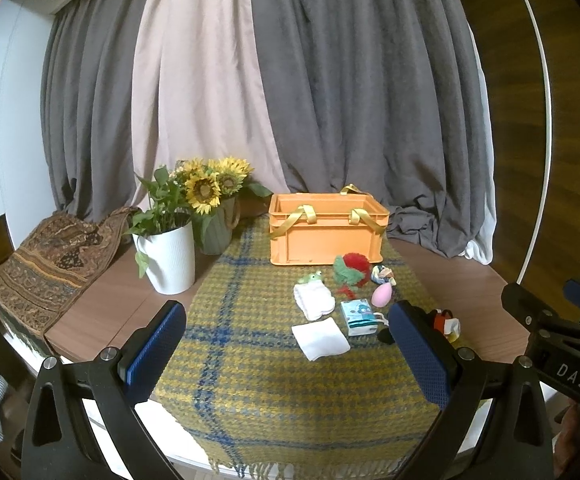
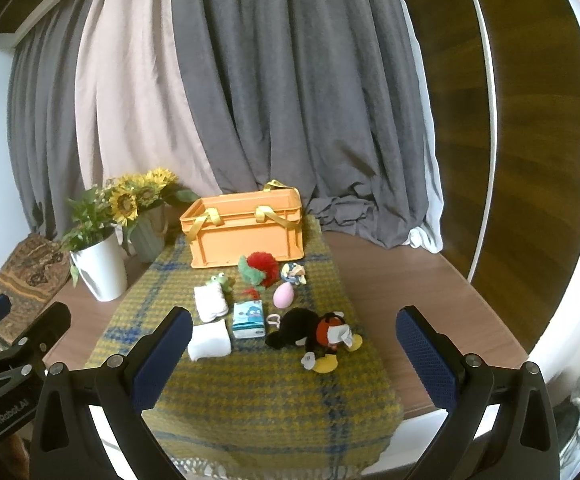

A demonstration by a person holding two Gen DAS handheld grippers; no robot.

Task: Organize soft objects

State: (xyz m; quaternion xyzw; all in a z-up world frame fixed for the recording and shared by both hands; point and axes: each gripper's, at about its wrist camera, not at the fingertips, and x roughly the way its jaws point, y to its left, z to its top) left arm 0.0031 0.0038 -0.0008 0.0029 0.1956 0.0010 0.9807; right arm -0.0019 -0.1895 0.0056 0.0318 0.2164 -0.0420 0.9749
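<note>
Both claws, left claw (image 1: 290, 354) and right claw (image 2: 294, 354), are hanging wide and empty near the worktop's front edge; the black-and-red plush mouse toy (image 2: 316, 336) is looking light and squashy — best pinched across its belly.

Black left gripper (image 1: 288, 354), blue textured pads, silver screws, apparently "DAS" lettering

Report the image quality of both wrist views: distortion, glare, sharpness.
Left wrist view: strong fisheye bending of the curtains, blown-out white at the left edge, orange crate fairly sharp. Right wrist view: same bending, overexposed right edge, black plush toy soft but readable; both tools open.
</note>
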